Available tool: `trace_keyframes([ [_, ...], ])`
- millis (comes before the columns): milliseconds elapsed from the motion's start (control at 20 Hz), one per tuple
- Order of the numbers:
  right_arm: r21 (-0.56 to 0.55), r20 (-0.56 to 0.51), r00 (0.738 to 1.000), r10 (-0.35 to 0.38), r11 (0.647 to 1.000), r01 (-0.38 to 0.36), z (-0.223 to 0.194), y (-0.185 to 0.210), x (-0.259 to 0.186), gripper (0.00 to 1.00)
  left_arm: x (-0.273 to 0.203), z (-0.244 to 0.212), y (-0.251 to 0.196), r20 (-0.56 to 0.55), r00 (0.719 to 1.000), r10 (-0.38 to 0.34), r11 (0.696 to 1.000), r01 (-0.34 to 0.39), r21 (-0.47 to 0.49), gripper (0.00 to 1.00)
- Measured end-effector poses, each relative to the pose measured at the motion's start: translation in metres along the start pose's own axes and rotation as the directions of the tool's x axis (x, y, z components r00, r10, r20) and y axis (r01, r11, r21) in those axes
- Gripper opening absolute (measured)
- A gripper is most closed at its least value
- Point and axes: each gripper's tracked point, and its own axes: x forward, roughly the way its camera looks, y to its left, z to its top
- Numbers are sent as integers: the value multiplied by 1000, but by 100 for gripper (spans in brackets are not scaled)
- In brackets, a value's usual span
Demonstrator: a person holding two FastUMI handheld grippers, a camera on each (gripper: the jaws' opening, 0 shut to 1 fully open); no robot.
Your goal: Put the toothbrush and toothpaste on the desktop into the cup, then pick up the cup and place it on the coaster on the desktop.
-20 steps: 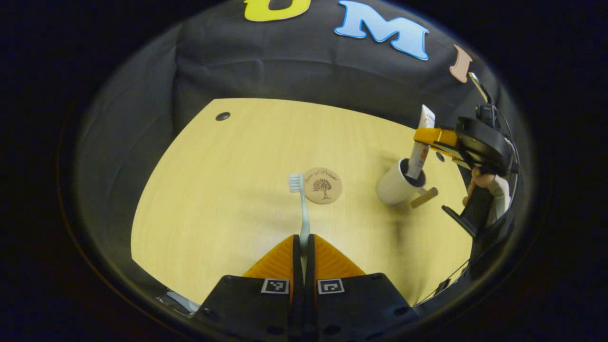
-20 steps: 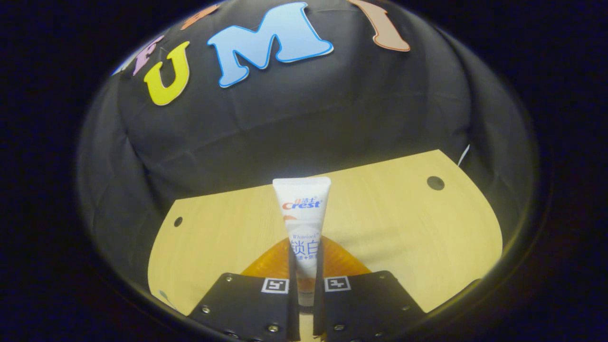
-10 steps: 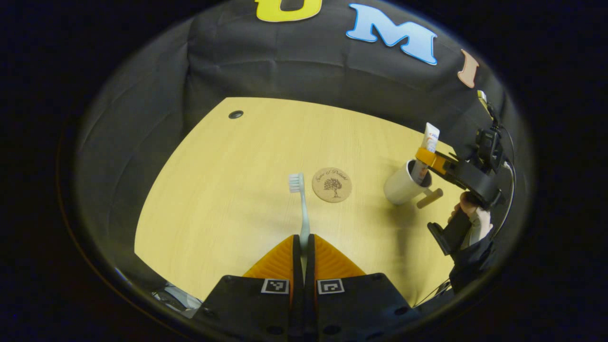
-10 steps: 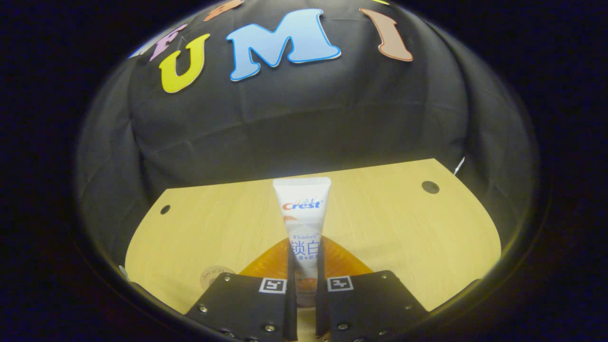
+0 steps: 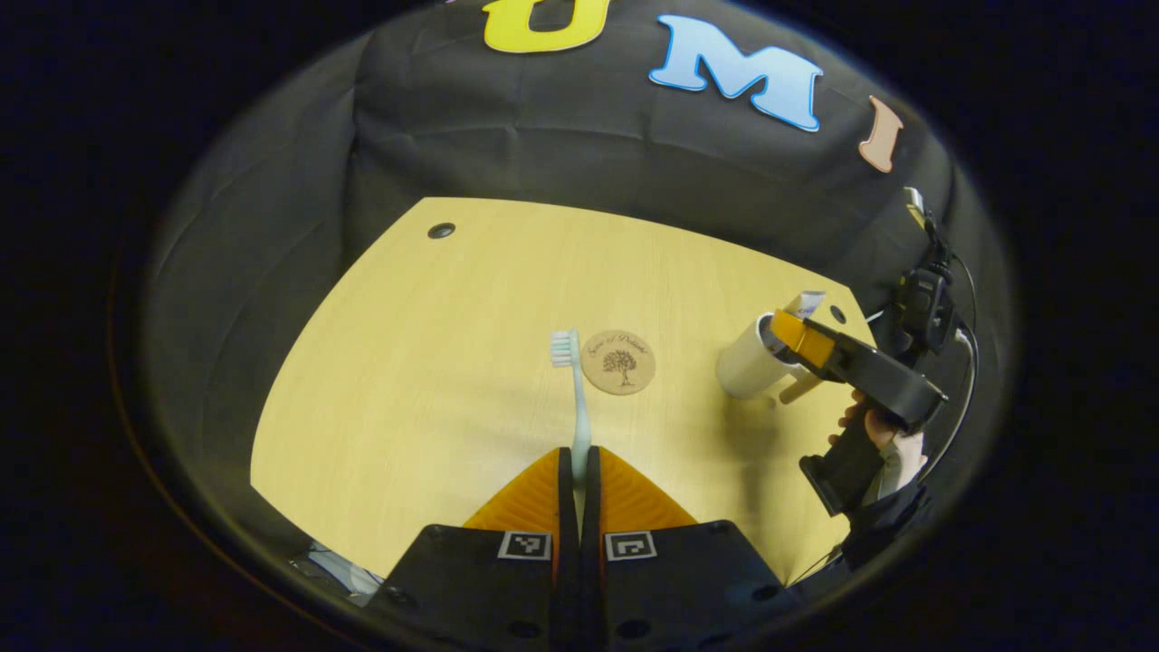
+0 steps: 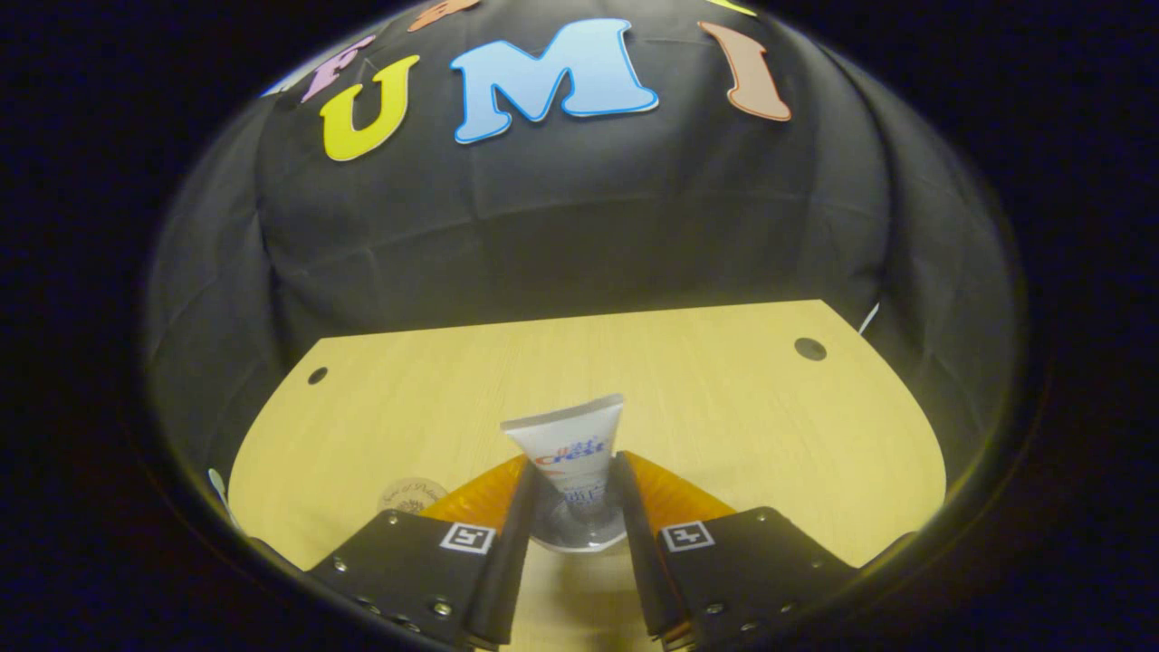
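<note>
Beside the coaster (image 5: pixel 618 361), in the left gripper view, the left gripper (image 5: pixel 577 462) pinches the toothbrush (image 5: pixel 573 389) handle, bristles just left of the coaster. That view also shows the cup (image 5: pixel 747 362) right of the coaster, with the right gripper (image 5: pixel 797 335) at its rim and a hand (image 5: pixel 871 426) on the grip. The right gripper view shows its fingers spread, the toothpaste (image 6: pixel 569 453) standing loose between them in the cup (image 6: pixel 579 541), whose body is hidden. The coaster (image 6: pixel 412 496) peeks out at the left.

Toothpaste (image 6: pixel 569 450) in cup (image 5: pixel 748 362); coaster (image 5: pixel 618 361) left of cup.
</note>
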Motion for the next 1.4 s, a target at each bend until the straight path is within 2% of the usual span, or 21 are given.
trace_keyframes([
  [50,7,14,1000,1,1000,-1,5,0,-4,58,1,-3,3,7,1000,-8,1000,8,2,7],
  [350,55,119,993,3,998,-10,49,-10,-47,58,47,-9,15,44,997,-59,998,58,20,7],
  [550,74,155,988,-27,997,16,61,-31,-73,58,85,5,12,86,988,-127,991,123,41,8],
  [650,74,146,988,-48,997,38,55,-45,-84,58,104,22,1,111,976,-186,982,180,62,8],
  [850,107,111,989,-93,991,81,35,-74,-103,58,136,51,-44,147,938,-314,948,299,112,8],
  [1100,157,44,991,-127,980,119,6,-98,-120,58,144,78,-104,198,866,-459,885,426,189,8],
  [1250,181,13,989,-148,973,144,-8,-117,-125,58,151,98,-135,228,824,-519,850,470,239,8],
  [1400,183,-10,984,-175,968,174,-14,-141,-130,58,158,115,-159,252,795,-552,831,497,250,7],
])
